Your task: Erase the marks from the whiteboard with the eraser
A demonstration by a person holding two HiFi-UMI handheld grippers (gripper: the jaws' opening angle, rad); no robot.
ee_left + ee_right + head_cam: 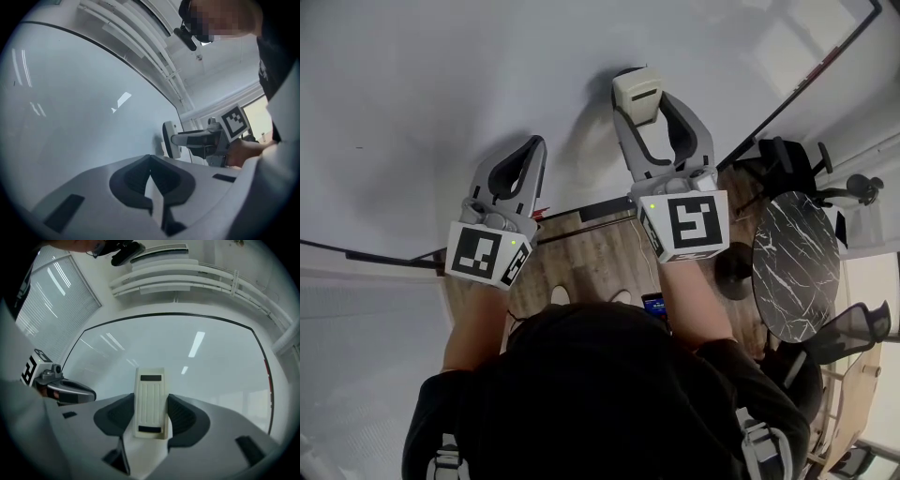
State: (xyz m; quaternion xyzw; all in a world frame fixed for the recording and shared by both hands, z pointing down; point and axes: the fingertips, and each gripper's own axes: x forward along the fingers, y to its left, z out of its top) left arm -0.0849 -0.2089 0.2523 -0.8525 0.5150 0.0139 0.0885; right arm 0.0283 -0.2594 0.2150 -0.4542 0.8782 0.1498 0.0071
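Eraser (pixel 150 401) sits clamped in the right gripper (pixel 645 101), its flat face apparently touching the whiteboard (pixel 469 66), its long axis running up the board. Left gripper (pixel 530 152), pinched closed on nothing, hangs just off the whiteboard. No marks show clearly there, so the wiping direction cannot be judged.

Right gripper (pixel 647 101) is clamped on a cream eraser (pixel 637 91), which sits against the whiteboard (pixel 469 75). Left gripper (pixel 531 150) is held just beside it, jaws together, tips at the board surface. No marks are discernible on the board. Below lie wooden floor (pixel 591 255), a round marble-topped table (pixel 795 264) and a black chair (pixel 780 157).
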